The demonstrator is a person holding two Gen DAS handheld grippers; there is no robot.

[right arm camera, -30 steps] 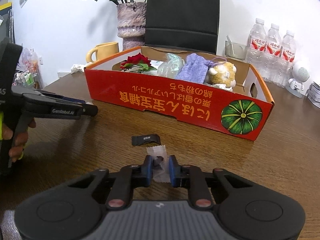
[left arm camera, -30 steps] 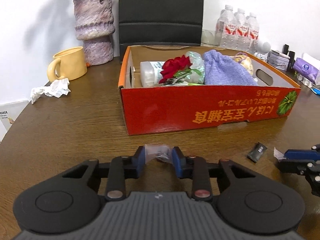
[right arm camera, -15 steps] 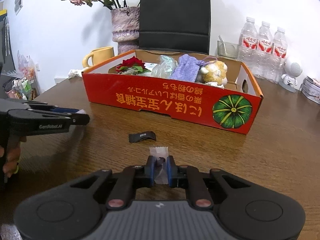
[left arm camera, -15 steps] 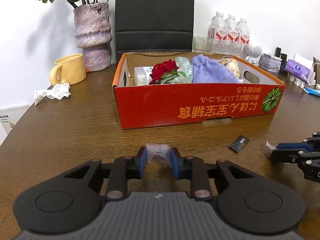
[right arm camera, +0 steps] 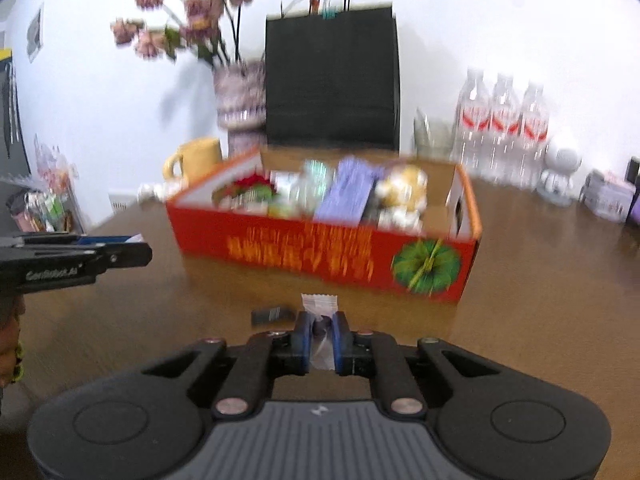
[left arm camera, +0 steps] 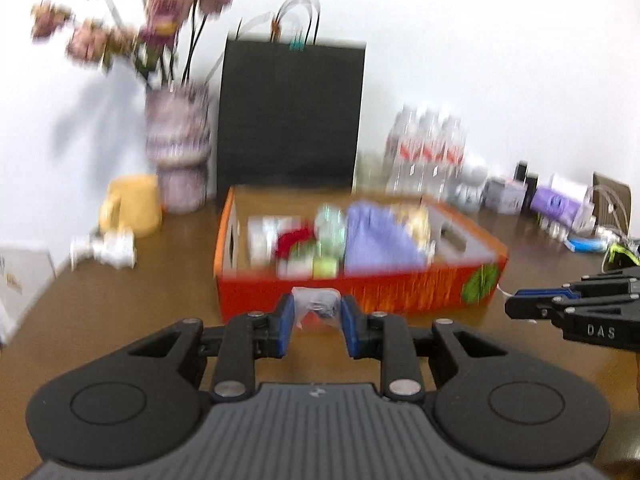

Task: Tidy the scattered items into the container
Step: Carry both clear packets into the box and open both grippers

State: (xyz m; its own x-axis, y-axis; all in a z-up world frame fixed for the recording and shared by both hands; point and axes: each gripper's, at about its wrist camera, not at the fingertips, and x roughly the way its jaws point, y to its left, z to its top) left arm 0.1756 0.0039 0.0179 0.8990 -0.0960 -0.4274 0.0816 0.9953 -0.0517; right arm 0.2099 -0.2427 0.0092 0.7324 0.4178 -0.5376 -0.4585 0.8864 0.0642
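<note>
The red cardboard box [left arm camera: 400, 292] [right arm camera: 280, 248] sits mid-table, holding a red flower, a purple cloth, a plush toy and other items. My left gripper [left arm camera: 317, 314] is shut on a small clear plastic packet [left arm camera: 316, 306], raised in front of the box's near wall. My right gripper [right arm camera: 321, 330] is shut on a clear wrapped sweet [right arm camera: 320, 308], held above the table short of the box. A small black packet [right arm camera: 273, 315] lies on the table just left of the right gripper. Each gripper shows at the other view's edge, the right gripper [left arm camera: 516, 306] and the left gripper [right arm camera: 140, 254].
Behind the box stand a black paper bag [left arm camera: 290, 116], a purple vase of flowers [left arm camera: 178, 156] and a yellow mug [left arm camera: 132, 204]. A crumpled tissue [left arm camera: 106, 248] lies at left. Water bottles [right arm camera: 504, 120] and small items line the back right of the wooden table [right arm camera: 540, 300].
Both grippers have risen off the table with their packets and tilted up, so the box now looks lower and smaller. The black packet stays on the table.
</note>
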